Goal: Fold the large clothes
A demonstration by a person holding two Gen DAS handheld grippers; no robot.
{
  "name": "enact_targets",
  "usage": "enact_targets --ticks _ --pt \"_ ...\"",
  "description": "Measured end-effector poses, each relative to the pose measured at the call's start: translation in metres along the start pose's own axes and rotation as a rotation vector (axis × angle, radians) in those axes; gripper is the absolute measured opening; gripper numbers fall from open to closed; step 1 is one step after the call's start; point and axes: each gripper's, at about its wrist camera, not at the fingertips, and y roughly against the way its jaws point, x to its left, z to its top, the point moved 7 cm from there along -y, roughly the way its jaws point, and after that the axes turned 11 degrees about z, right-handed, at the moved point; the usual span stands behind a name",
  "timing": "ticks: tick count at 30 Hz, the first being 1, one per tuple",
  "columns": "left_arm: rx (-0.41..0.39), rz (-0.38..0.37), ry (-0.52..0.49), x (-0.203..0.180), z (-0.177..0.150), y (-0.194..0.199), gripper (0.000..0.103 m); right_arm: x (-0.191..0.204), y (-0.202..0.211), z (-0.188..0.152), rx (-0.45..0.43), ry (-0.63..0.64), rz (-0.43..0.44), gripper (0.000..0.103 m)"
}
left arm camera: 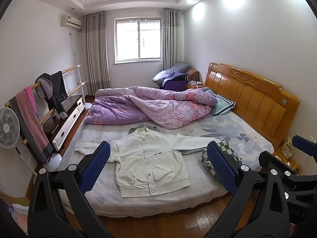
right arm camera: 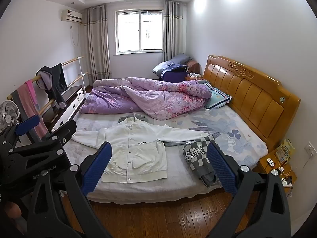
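The left gripper [left arm camera: 158, 162] stands spread wide with nothing between its blue pads [left arm camera: 95, 164], held off the bed's near edge over the wood floor [left arm camera: 178, 224]. The right gripper [right arm camera: 158, 164] is spread just as wide and holds nothing; in the left view it shows at 3 o'clock, beside the left one.

Beyond the left gripper, the white jacket [left arm camera: 146, 162] lies flat on the bed [left arm camera: 247, 154], buttoned, collar toward 12 o'clock and both sleeves stretched out to 9 and 3 o'clock. Just beside its hem, at 3 o'clock, sits a bundled checked garment [right arm camera: 200, 158], touching the right sleeve's cuff. At 12 o'clock of the jacket a purple quilt [left arm camera: 150, 107] lies heaped, with a pillow [left arm camera: 221, 103] against the wooden headboard [left arm camera: 253, 99]. At 9 o'clock stand a fan [left arm camera: 8, 128] and a clothes rail [left arm camera: 49, 91].
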Motion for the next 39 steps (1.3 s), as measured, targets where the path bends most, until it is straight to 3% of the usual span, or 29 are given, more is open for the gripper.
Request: enact_targets --ticks 39 --pt "0.007 -0.004 0.006 -0.0079 -0.0053 -0.0012 0.098 -0.0063 -0.0006 -0.0025 0.006 0.009 -0.002 0.093"
